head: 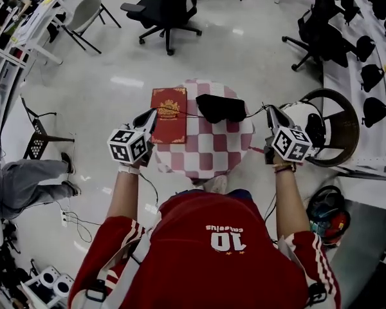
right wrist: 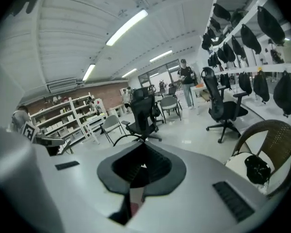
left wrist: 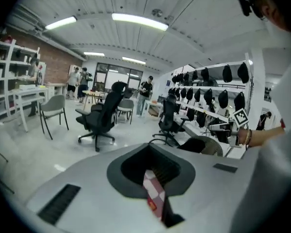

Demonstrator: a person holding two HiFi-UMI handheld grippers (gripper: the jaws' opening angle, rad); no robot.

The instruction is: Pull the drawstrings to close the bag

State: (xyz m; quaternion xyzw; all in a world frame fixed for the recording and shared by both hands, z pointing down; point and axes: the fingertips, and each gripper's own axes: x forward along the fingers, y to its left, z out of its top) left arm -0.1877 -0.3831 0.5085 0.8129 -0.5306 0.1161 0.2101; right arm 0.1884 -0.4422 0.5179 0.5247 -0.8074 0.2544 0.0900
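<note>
A black drawstring bag (head: 222, 108) lies at the far side of a small round table with a red-and-white checked cloth (head: 212, 153). A thin dark drawstring runs out of each end of the bag. The left drawstring (head: 188, 115) crosses a red book (head: 168, 124) to my left gripper (head: 154, 115), which is shut on it. The right drawstring (head: 256, 111) leads to my right gripper (head: 269, 111), also shut on it. Both strings look taut. In the left gripper view (left wrist: 153, 174) and the right gripper view (right wrist: 137, 173) the jaws stand together, with only a sliver of the cloth showing.
A wicker chair (head: 347, 131) with a white cushion and a black item stands close by the right gripper. A counter with black bags (head: 373, 76) runs along the right. A black office chair (head: 167, 8) is beyond the table, and a seated person's legs (head: 26, 182) are at the left.
</note>
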